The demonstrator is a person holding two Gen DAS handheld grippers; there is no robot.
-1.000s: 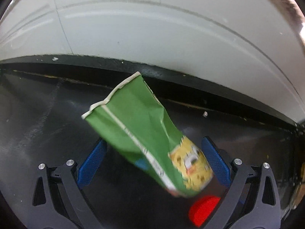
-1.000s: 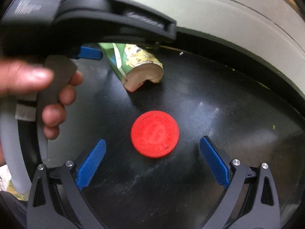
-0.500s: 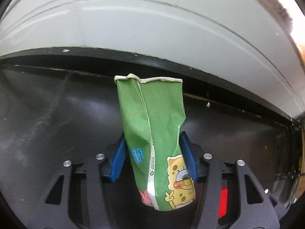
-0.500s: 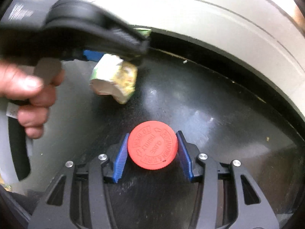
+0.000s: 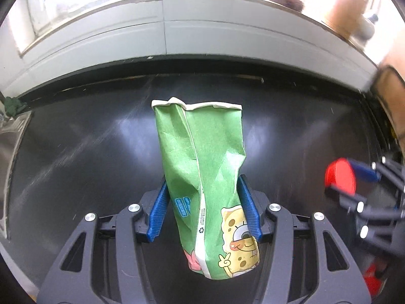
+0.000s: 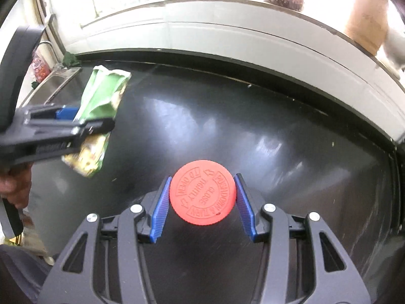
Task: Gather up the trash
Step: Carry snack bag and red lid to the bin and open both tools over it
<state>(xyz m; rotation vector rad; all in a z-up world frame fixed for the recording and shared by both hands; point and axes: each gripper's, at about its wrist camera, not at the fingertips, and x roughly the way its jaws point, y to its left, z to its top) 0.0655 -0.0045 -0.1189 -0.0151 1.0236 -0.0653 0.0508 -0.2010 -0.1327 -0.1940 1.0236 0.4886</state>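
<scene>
The left tool (image 5: 203,207) pinches the crumpled green cup (image 5: 205,177) lengthwise ahead, while the right tool (image 6: 202,202) clamps the red cap (image 6: 202,192) above the desk (image 6: 278,126).

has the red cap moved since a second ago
Yes. The red cap lay on the black counter between open jaws; the right gripper has since closed on it and lifted it.

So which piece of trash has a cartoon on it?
The crumpled green paper cup in the left gripper shows a yellow cartoon sponge. The red cap in the right gripper bears only raised lettering.
</scene>
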